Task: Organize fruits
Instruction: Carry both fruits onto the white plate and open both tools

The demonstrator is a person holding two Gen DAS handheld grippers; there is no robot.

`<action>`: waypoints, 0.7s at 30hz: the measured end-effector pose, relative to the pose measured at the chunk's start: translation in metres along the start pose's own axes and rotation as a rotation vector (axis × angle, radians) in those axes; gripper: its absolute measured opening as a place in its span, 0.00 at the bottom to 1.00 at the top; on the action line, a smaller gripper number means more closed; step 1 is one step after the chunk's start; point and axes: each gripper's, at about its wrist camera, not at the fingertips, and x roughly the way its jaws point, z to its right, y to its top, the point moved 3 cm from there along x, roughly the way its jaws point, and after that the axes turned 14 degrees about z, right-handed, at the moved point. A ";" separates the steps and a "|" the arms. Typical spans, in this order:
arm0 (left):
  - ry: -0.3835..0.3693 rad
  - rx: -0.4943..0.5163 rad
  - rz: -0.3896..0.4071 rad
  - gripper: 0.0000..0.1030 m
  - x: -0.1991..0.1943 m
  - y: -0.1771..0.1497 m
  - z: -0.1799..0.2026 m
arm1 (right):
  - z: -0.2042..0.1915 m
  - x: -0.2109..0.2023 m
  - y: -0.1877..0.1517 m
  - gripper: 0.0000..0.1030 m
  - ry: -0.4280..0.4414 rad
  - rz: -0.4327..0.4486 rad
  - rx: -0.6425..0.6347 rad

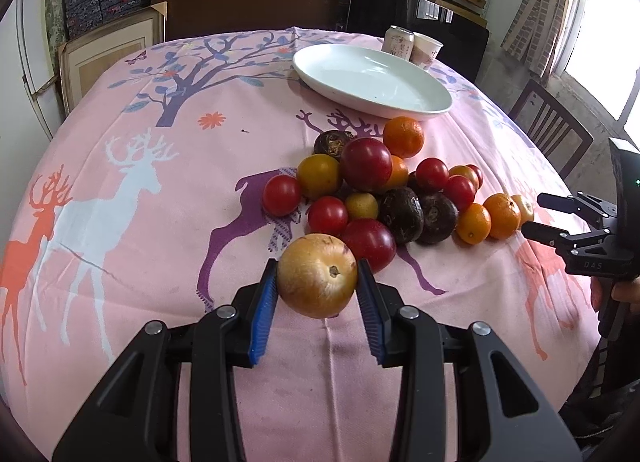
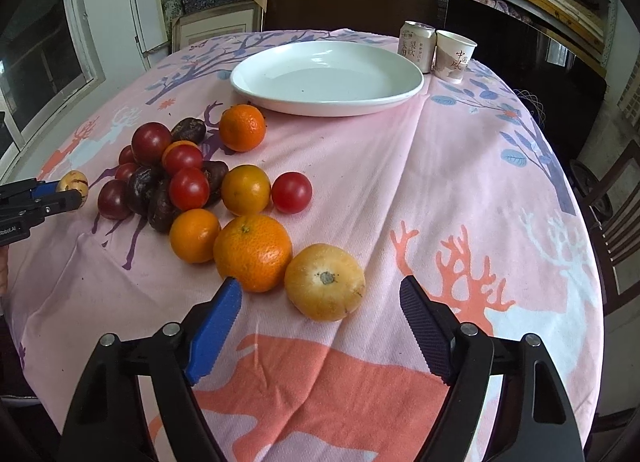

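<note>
My left gripper [image 1: 317,276] is shut on a yellow-brown round fruit [image 1: 317,276], held just above the pink cloth; it also shows in the right wrist view [image 2: 73,185]. A pile of red tomatoes [image 1: 366,164], oranges [image 1: 403,136] and dark purple fruits [image 1: 401,214] lies ahead of it. An empty white plate [image 1: 372,80] stands beyond the pile. My right gripper [image 2: 320,302] is open, its fingers on either side of a second yellow-brown fruit [image 2: 325,282] that rests on the cloth beside a large orange [image 2: 253,252]. The right gripper also shows in the left wrist view [image 1: 536,214].
A drink can [image 2: 417,45] and a paper cup [image 2: 454,55] stand behind the plate [image 2: 326,78] at the far right. Wooden chairs [image 1: 550,128] stand around the round table [image 2: 480,190]. Shelves with boxes line the back wall.
</note>
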 end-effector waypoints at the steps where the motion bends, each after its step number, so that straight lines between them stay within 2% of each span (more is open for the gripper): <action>1: 0.001 0.002 -0.003 0.37 0.000 0.000 0.001 | 0.001 -0.001 -0.001 0.79 -0.006 -0.003 -0.011; 6: -0.005 0.015 -0.002 0.37 0.000 0.003 0.008 | 0.005 0.008 -0.011 0.57 -0.017 -0.052 -0.022; 10: 0.003 0.032 -0.001 0.37 -0.001 0.008 0.014 | 0.006 0.027 -0.008 0.57 -0.009 -0.064 -0.020; 11: 0.004 0.037 0.001 0.37 -0.001 0.010 0.015 | 0.006 0.030 -0.005 0.54 -0.005 -0.053 -0.025; 12: 0.007 0.042 0.003 0.37 -0.001 0.013 0.016 | 0.005 0.032 -0.004 0.40 0.017 -0.045 -0.024; 13: 0.012 0.047 0.005 0.37 -0.001 0.016 0.017 | 0.004 0.033 -0.002 0.40 0.045 -0.042 -0.014; 17: 0.025 0.083 0.019 0.37 0.003 0.033 0.025 | 0.008 0.031 0.003 0.40 0.066 -0.037 0.012; 21: 0.035 0.119 0.069 0.37 0.009 0.066 0.038 | 0.023 0.015 0.025 0.40 0.067 0.038 0.073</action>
